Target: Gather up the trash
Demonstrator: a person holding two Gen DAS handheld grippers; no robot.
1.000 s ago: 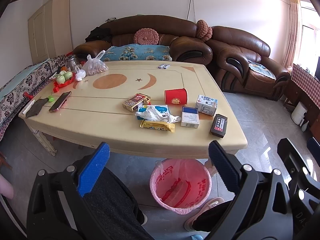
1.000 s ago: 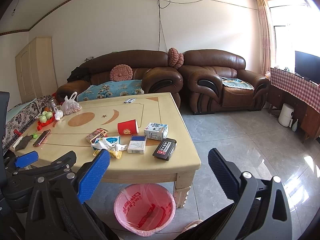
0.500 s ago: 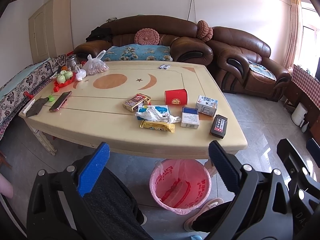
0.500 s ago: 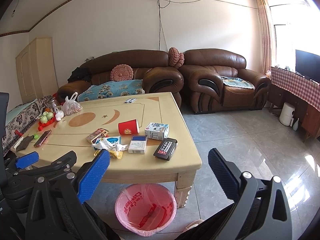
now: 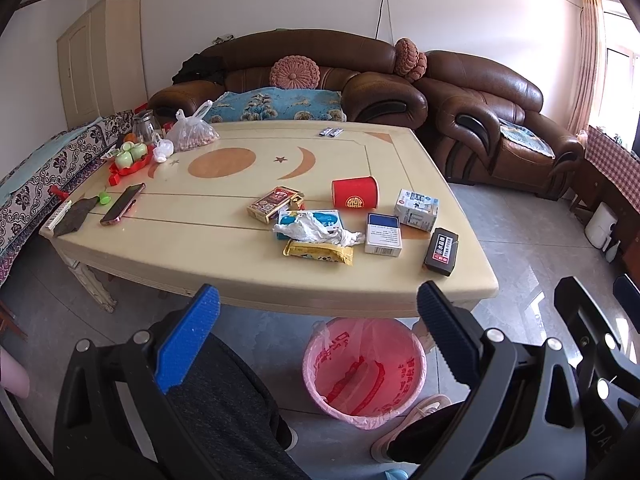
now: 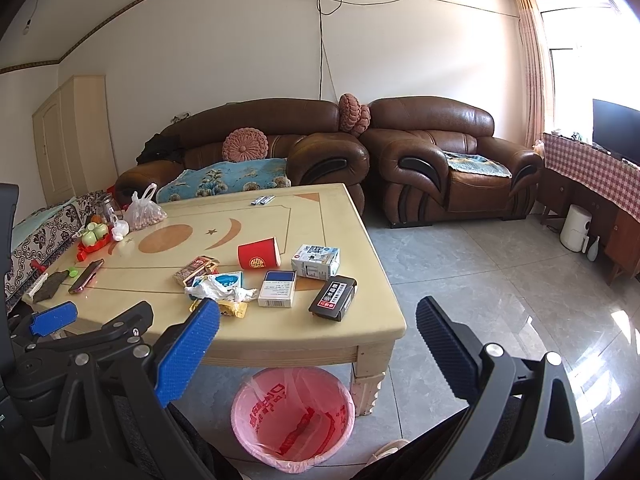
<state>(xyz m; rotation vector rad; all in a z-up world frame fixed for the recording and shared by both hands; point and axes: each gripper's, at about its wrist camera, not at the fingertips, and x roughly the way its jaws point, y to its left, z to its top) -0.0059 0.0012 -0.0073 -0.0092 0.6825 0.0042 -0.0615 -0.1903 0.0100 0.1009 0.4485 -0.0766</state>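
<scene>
The left hand-held gripper (image 5: pixel 318 314) points toward 12 o'clock, jaws spread wide, nothing between its blue fingers (image 5: pixel 188 346). The right hand-held gripper (image 6: pixel 318 328) does likewise, equally wide and bare, with the left one at its 9 o'clock.

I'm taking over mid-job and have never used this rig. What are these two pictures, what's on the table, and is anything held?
Each picture comes from a camera on a hand-held two-finger gripper, looking along its blue-padded fingers. The left gripper and right gripper are both open and hold nothing. On the table lie a tipped red cup, a crumpled white wrapper, a yellow snack packet and several small boxes. A pink-lined bin stands on the floor by the table's near edge.
</scene>
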